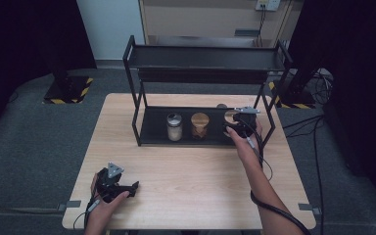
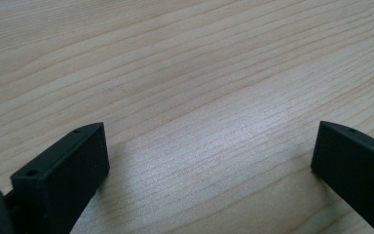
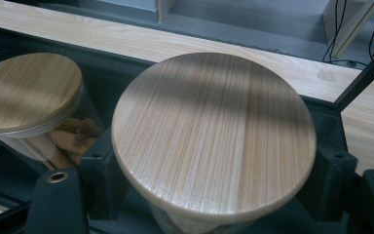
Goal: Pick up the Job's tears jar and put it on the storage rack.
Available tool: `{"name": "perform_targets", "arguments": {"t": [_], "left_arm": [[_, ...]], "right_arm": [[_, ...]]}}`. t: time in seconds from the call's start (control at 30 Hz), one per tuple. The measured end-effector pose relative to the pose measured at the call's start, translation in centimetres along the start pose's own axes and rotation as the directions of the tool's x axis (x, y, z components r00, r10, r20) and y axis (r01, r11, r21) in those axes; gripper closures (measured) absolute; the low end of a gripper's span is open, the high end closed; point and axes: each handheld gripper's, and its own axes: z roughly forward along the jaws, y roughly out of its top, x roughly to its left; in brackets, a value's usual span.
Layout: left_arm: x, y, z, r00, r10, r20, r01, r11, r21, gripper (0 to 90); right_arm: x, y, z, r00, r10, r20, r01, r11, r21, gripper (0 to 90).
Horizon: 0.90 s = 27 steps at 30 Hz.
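The right gripper (image 1: 235, 122) is clamped on a glass jar with a round wooden lid (image 3: 214, 131), holding it at the right end of the lower tray of a black metal two-tier rack (image 1: 205, 56). In the right gripper view the fingers (image 3: 100, 180) press against the jar's sides just below the lid, one at about 8 o'clock and the other at about 4 o'clock of the lid's disc, and the lid hides most of the glass body. Whether the jar's base rests on the tray or hangs just above it cannot be told.

To the held jar's left, near it, stands a second wooden-lidded jar (image 3: 29, 92) holding pale brown stick-like pieces; in the high view this jar (image 1: 199, 126) sits at the middle of the tray. At its 9 o'clock stands a third jar (image 1: 175, 127) with white contents and a pale lid. All three stand in a row along the lower tray, upright as far as can be seen.

The rack stands at the 12 o'clock side of the light wooden table (image 1: 186, 171), its upper shelf bare in the high view.

The left gripper (image 1: 127, 188) lies low over the table's 7 o'clock corner, well apart from the rack. Its fingers (image 2: 73, 170) stand wide apart with bare wood grain between them.
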Motion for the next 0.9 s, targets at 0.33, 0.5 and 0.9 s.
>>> {"name": "perform_targets", "arguments": {"t": [0.33,0.5,0.9], "left_arm": [[0.0,0.0,0.0,1.0,0.0,0.0,0.0,1.0,0.0,0.0],[0.0,0.0,0.0,1.0,0.0,0.0,0.0,1.0,0.0,0.0],[0.0,0.0,0.0,1.0,0.0,0.0,0.0,1.0,0.0,0.0]], "right_arm": [[0.1,0.3,0.5,1.0,-0.003,0.0,0.003,1.0,0.0,25.9],[0.1,0.3,0.8,1.0,-0.001,0.003,0.001,1.0,0.001,25.9],[0.3,0.4,2.0,1.0,0.005,0.004,-0.005,1.0,0.023,25.9]]}}
